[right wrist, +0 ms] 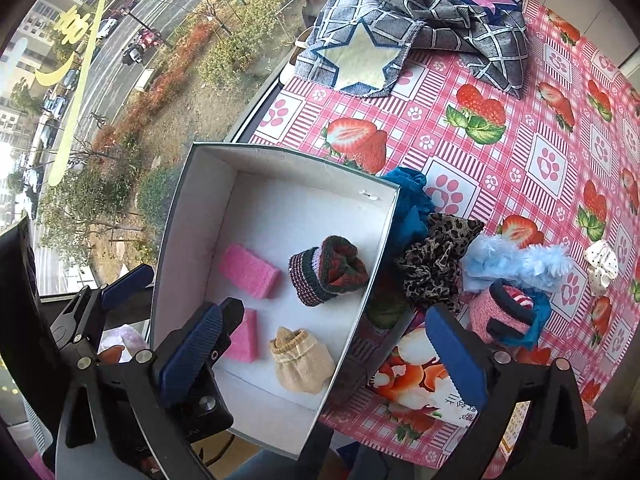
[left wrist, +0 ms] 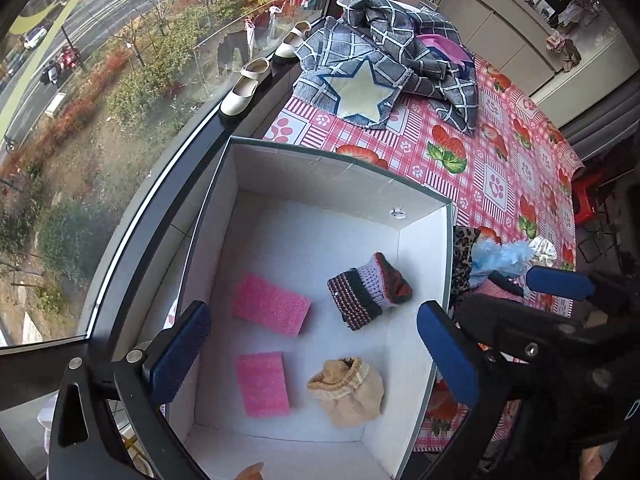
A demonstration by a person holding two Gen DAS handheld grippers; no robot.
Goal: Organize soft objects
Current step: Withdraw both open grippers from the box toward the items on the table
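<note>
A white cardboard box holds two pink sponges, a striped knitted sock roll and a beige sock roll. My left gripper is open and empty above the box. My right gripper is open and empty over the box's right wall; it also shows in the left wrist view. Beside the box lie a leopard scrunchie, a light blue fluffy piece, a pink sock roll, a teal cloth and a white scrunchie.
A strawberry-print tablecloth covers the table. A grey checked cloth with a star lies at the far end. Two white shoes stand on the window ledge. The window is left of the box.
</note>
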